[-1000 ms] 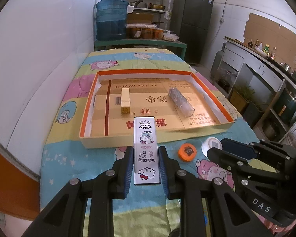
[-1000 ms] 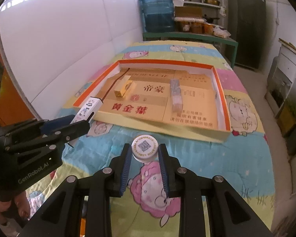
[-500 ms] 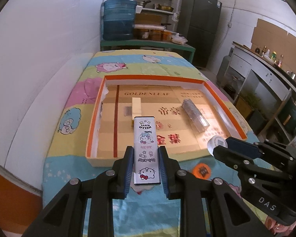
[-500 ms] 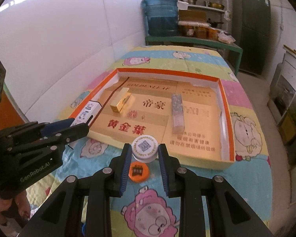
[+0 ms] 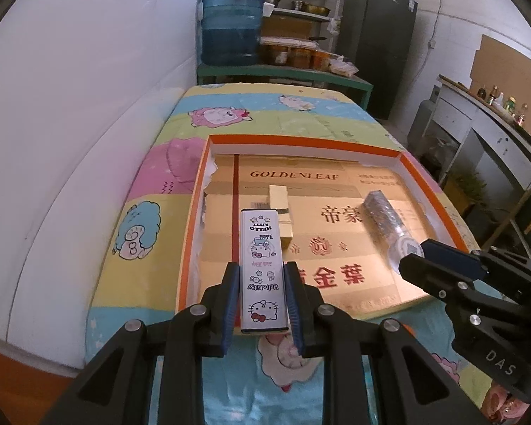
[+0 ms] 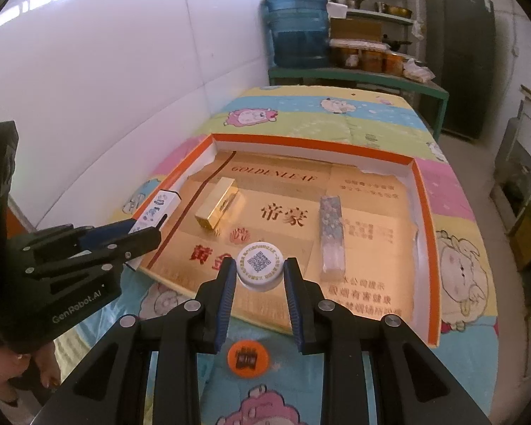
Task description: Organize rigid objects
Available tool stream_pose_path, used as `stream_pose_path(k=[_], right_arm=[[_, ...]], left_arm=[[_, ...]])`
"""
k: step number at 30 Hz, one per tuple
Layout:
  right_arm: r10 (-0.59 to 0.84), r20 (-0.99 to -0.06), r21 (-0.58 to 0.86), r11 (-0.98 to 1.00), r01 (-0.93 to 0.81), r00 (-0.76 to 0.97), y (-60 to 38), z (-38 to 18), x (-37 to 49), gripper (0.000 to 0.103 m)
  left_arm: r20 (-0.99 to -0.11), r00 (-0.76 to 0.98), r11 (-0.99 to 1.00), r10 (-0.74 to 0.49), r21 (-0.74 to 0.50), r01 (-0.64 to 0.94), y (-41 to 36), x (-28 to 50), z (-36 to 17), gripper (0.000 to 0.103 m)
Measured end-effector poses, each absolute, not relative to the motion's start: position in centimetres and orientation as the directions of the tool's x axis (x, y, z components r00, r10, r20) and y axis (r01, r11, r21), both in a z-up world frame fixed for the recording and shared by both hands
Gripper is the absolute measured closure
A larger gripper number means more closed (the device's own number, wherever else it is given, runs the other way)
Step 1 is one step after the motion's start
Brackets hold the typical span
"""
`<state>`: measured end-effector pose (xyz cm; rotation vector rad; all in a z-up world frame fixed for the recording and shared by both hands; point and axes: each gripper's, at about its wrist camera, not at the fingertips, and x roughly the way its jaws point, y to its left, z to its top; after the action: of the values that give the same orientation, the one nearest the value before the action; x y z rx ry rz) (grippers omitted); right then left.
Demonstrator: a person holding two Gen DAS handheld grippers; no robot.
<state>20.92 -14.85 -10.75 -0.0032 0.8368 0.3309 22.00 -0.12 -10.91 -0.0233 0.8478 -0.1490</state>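
**Over the tray's near edge, both grippers loaded**

Above the orange-rimmed cardboard tray [image 5: 403,156], the left gripper [image 5: 262,301] has its blue pads [image 5: 230,301] clamped on a white Hello Kitty box [image 5: 262,265], long side pointing into the tray. Right gripper [image 6: 260,283] pinches a white round cap with a QR code [image 6: 260,265], jaws narrow around it, hovering over the tray's front wall. Inside the tray lie a gold box [image 6: 217,209] on the left and a clear glittery bar [image 6: 331,237] to its right, well apart. On the cartoon bedsheet [image 6: 336,120], just below the right gripper, sits an orange disc [image 6: 247,357].
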Motion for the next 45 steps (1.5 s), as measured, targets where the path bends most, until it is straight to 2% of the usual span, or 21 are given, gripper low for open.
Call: stream_pose_path(k=[29,45], right_arm=[[0.264,-0.798,0.107,0.946,-0.305,0.541,-13.4,-14.7,26.8,0.075],[0.239,-0.804,0.070,0.947,-0.313,0.545,-12.9,-14.9,26.3,0.070]], left_arm=[[-0.817,0.558,0.988,-0.149,-0.100,0.117,0.3,27.2,-14.1,0.077],[-0.791,0.582,0.981,-0.187,-0.123,0.149,0.6,26.4,-13.6,0.077]])
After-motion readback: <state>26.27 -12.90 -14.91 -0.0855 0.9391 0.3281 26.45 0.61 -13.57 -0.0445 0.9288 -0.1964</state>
